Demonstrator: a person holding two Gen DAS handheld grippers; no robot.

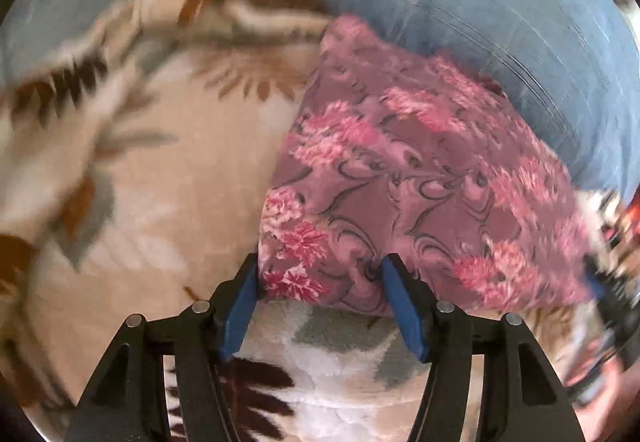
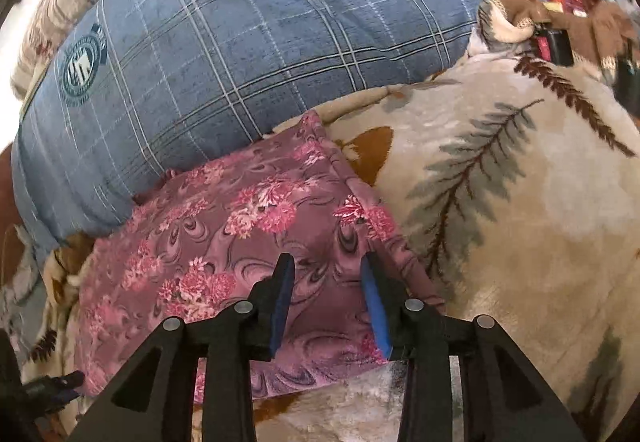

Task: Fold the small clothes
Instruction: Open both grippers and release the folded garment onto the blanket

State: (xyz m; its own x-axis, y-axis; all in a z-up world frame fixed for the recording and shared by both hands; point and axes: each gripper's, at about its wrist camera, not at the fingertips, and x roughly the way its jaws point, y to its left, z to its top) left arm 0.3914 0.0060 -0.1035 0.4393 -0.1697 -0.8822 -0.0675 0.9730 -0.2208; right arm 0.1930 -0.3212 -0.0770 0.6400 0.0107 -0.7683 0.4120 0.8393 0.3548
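Left gripper [image 1: 318, 276] spread wide, near-left corner of the cloth [image 1: 404, 177] between its fingers, not pinched. Right gripper [image 2: 328, 274] part-open over the cloth's near-right part, not gripping. Beige leaf-print blanket [image 2: 520, 201] underneath, blue checked pillow [image 2: 248, 53] at the far side. Cloth: mauve, pink flowers, dark swirls, lying flat against the pillow.
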